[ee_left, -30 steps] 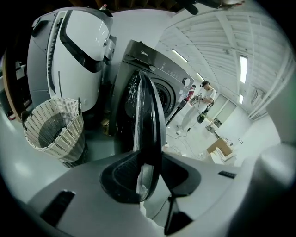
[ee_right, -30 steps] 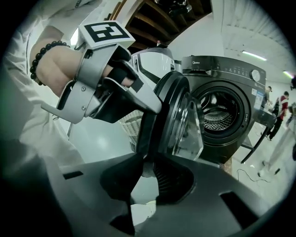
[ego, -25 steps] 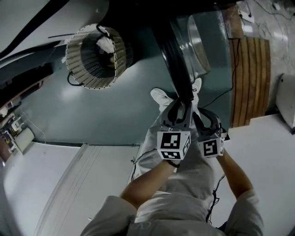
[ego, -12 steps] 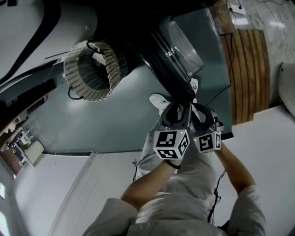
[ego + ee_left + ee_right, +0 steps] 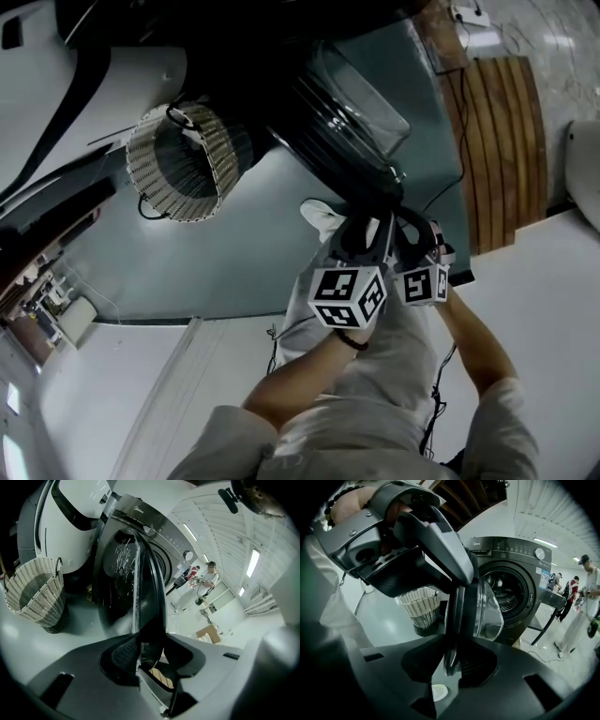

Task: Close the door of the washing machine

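The dark front-loading washing machine (image 5: 515, 588) stands with its round door (image 5: 352, 103) part open; the glass bowl (image 5: 487, 611) faces the drum. Both grippers sit side by side at the door's free rim. My left gripper (image 5: 370, 223) straddles the black rim (image 5: 150, 588). Its jaws have just been opening, with the rim between them and a gap beside the pads. My right gripper (image 5: 454, 660) has just been closing, and the rim lies against its ribbed pad. The left gripper (image 5: 408, 541) also fills the upper left of the right gripper view.
A woven laundry basket (image 5: 178, 159) stands on the floor left of the machine, beside a white appliance (image 5: 70, 527). A wooden slatted panel (image 5: 506, 141) lies to the right. Some people (image 5: 581, 597) stand in the background. The person's legs and a white shoe (image 5: 319, 214) are below the grippers.
The door has swung round toward the machine, so more of its glass bowl shows in the head view. Both grippers have moved along with its rim.
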The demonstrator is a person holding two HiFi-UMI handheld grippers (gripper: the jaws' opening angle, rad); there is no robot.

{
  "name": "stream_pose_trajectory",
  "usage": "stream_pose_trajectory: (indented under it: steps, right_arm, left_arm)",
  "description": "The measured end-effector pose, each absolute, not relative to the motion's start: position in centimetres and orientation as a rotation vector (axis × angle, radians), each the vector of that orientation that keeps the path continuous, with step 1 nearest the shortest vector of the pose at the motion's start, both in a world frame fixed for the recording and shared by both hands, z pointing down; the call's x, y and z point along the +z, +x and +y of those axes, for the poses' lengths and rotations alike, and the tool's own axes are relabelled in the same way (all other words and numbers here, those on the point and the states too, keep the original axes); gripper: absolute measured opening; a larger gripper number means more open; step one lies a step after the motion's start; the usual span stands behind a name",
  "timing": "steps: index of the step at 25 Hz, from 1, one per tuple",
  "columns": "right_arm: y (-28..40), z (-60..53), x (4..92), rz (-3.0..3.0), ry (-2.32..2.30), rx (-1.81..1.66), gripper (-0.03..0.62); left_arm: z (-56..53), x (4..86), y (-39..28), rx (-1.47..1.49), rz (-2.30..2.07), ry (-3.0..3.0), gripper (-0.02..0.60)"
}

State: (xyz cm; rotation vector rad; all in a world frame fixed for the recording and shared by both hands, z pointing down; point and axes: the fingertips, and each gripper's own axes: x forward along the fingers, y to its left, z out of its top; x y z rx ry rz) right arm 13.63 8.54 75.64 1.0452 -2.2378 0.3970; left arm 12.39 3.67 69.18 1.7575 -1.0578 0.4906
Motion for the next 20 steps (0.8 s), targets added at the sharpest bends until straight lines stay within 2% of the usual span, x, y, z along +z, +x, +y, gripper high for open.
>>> stream_pose_trajectory:
  steps: [9,13,16,20]
  right_arm:
    - [18.5,5.2,75.6,-2.201,1.11,0.409,0.074]
    - [20.6,3.7,75.5,-2.197,1.106,0.398,0.074]
    - [21.9,2.8,75.5,-2.218,1.053,0.377,0.074]
    - [23.6,1.2,75.5,-2.239,0.985,0.347,0.074]
  left_arm:
    - [1.4,68.8,16.6,0.429,-0.943,1.814,0.158]
    - [0.9,68.0,18.5,0.352,-0.801,1.89,0.114]
    - [0.4,67.0,19.7,0.304,-0.712,1.977,0.004]
    - [-0.8,66.5,20.6,0.28,-0.646,2.051,0.003]
